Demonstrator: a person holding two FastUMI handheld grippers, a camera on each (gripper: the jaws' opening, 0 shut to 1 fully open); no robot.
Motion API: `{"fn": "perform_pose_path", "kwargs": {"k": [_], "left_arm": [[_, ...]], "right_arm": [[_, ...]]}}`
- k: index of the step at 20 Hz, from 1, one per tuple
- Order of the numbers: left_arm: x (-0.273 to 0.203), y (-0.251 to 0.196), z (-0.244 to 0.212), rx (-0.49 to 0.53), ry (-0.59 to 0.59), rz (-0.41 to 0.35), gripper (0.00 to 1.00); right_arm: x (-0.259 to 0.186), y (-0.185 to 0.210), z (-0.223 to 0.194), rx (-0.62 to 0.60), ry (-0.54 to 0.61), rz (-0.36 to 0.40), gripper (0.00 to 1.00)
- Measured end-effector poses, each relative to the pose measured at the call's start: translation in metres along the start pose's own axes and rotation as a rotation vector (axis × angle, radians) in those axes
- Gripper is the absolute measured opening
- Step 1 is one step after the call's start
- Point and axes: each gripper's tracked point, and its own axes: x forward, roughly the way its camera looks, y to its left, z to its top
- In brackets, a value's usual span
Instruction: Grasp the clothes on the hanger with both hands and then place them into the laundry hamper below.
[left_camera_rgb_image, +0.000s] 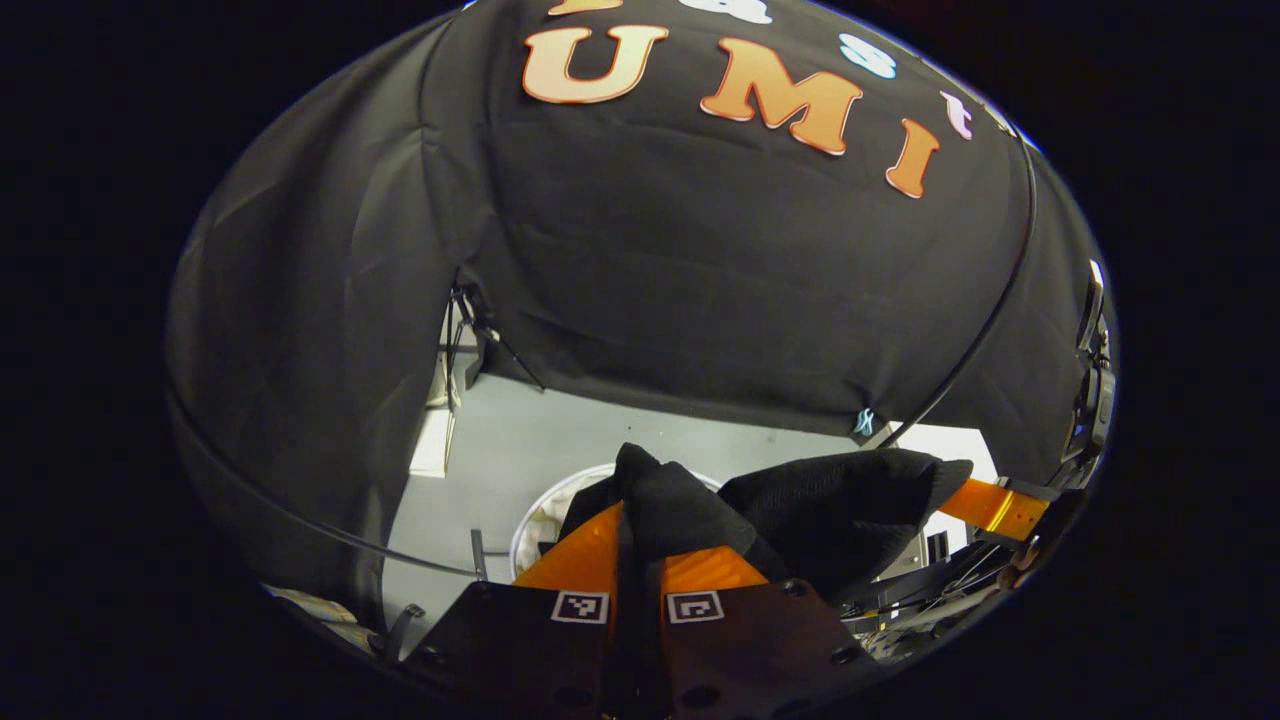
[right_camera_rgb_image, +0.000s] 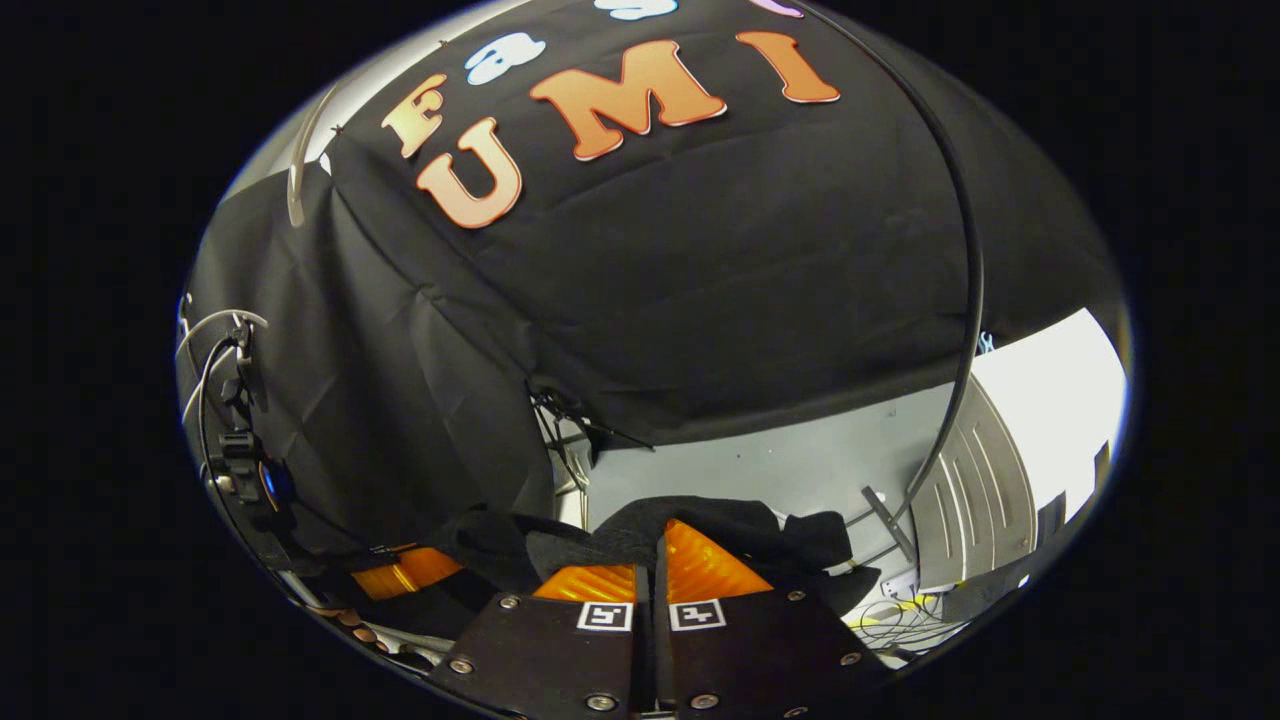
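Observation:
A black garment (left_camera_rgb_image: 830, 500) hangs stretched between my two grippers above the floor. In the left gripper view, my left gripper (left_camera_rgb_image: 640, 540) is shut on one bunched end of it, and the cloth runs right to my right gripper (left_camera_rgb_image: 1000, 508). Just below and behind the cloth, the rim of the round white laundry hamper (left_camera_rgb_image: 535, 515) shows. In the right gripper view, my right gripper (right_camera_rgb_image: 655, 545) is shut on the black garment (right_camera_rgb_image: 740, 530), which sags leftward towards my left gripper (right_camera_rgb_image: 400, 572).
Grey floor (left_camera_rgb_image: 520, 440) lies under the booth's black cloth wall. A black cable (right_camera_rgb_image: 960, 300) curves down the right side. A ribbed grey panel (right_camera_rgb_image: 975, 500) and loose wires (right_camera_rgb_image: 890, 615) sit at the right. A clamp with wires (right_camera_rgb_image: 235, 450) hangs at the left.

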Motion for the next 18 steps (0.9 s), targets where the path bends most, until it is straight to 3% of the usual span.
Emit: {"fn": "perform_pose_path", "kwargs": {"k": [7,14,18], "left_arm": [[0.049,0.029,-0.062,-0.018,0.129,0.052,0.07],[0.071,0.051,-0.123,-0.035,0.251,0.107,0.08],[0.069,0.052,-0.152,-0.056,0.316,0.117,0.09]], "right_arm": [[0.050,-0.014,-0.047,-0.048,0.100,-0.042,0.00],[0.069,-0.048,-0.113,-0.135,0.237,-0.122,0.05],[0.073,-0.062,-0.128,-0.152,0.270,-0.155,0.09]]}}
